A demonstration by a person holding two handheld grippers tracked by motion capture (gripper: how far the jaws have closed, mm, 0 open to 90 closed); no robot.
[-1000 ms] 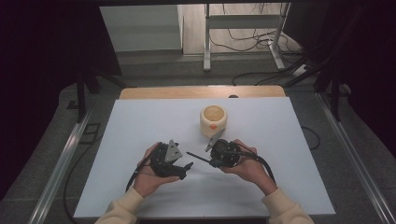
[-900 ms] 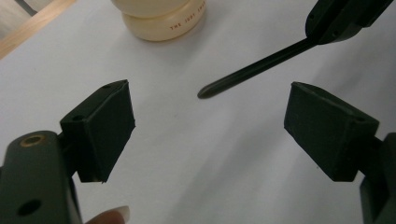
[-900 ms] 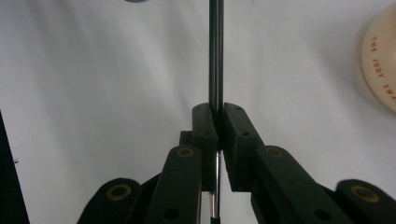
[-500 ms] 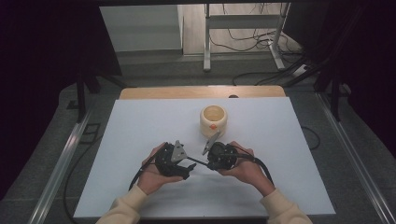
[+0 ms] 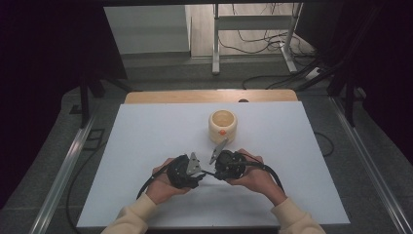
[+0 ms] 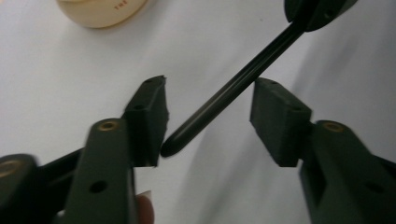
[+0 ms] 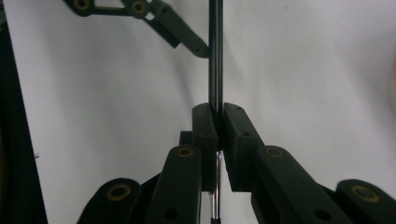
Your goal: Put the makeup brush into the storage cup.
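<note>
1. Black and slim, the rod (image 7: 215, 51) is pinched between the pressed-together pads of the right tool (image 7: 217, 123) and runs straight out ahead of it.
2. The left tool (image 6: 208, 119) has just been closing; the rod's rounded tip lies between its pads, touching neither clearly.
3. A cream cup (image 5: 222, 126) stands on the white bench (image 5: 146, 131) beyond both tools.

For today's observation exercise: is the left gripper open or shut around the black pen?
Open. The left gripper has just been closing, yet gaps remain between its pads and the black pen, which the right gripper clamps.
</note>
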